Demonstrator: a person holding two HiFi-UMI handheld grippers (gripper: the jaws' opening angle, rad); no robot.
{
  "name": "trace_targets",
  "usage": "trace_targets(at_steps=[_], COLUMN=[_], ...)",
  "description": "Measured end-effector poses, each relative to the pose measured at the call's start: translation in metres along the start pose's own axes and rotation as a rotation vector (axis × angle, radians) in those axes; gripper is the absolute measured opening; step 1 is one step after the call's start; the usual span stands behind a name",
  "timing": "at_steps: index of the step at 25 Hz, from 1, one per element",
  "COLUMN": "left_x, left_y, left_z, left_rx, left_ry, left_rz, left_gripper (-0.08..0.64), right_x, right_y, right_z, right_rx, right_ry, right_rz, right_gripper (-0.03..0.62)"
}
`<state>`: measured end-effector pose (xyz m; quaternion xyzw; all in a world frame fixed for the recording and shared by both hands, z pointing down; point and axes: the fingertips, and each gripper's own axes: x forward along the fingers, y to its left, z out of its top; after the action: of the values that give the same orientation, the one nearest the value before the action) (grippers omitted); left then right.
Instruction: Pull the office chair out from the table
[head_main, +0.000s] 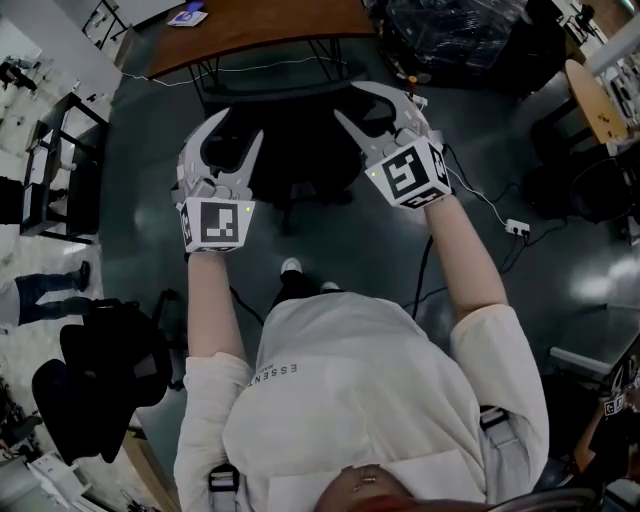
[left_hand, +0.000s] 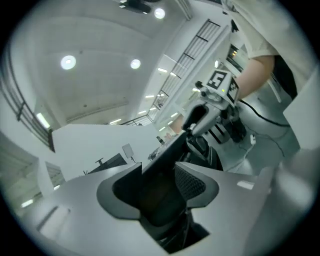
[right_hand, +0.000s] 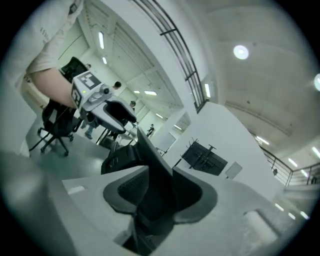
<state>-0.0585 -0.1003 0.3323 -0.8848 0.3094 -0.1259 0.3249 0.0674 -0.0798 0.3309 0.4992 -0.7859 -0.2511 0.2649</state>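
Note:
In the head view the black office chair (head_main: 300, 150) stands on the dark floor just in front of the brown wooden table (head_main: 260, 25). My left gripper (head_main: 237, 130) and right gripper (head_main: 348, 100) are held level at either side of its backrest, both with jaws spread. In the left gripper view the dark edge of the chair's back (left_hand: 170, 155) runs between the jaws of the left gripper (left_hand: 160, 192), and the pads stand clear of it. The right gripper view shows the same: the chair's back (right_hand: 150, 165) passes through the right gripper (right_hand: 157, 200) without being squeezed.
A second black chair (head_main: 100, 370) stands at the lower left. A white power strip (head_main: 517, 228) and its cables lie on the floor to the right. A black rack (head_main: 60, 150) is at the left and a wooden round top (head_main: 595, 100) at the far right.

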Motion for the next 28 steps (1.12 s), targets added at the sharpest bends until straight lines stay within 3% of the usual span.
trace_targets(at_steps=[5,7,9,13,19,28], left_x=[-0.035,-0.049,-0.067,-0.105,-0.166,-0.262], left_y=[-0.015,-0.019,-0.023,-0.036,-0.078,-0.121], left_z=[0.023,0.024,0.026,0.021,0.013,0.023], left_rx=[-0.366,-0.484,-0.553,-0.6,-0.691,-0.721], left_ry=[-0.144,-0.165,-0.184,-0.176,-0.119,-0.106], left_rz=[0.111,0.157,0.21,0.284,0.244,0.207], left_gripper=[0.176,0.125,0.053,0.017,0.017,0.017], right_x=[-0.026,-0.034,-0.044,-0.069,-0.115,-0.186], right_y=[0.031,0.047,0.061,0.092,0.151,0.222], right_z=[-0.009,-0.015,-0.019,-0.017,-0.016,0.006], right_rx=[0.246,0.325,0.401,0.497,0.555,0.636], right_ry=[-0.05,-0.052,-0.052,-0.057,-0.002,0.051], right_rz=[-0.097,-0.113,-0.13,-0.151,-0.13,-0.174], right_gripper=[-0.003,-0.006,-0.006,-0.006,-0.008,-0.008])
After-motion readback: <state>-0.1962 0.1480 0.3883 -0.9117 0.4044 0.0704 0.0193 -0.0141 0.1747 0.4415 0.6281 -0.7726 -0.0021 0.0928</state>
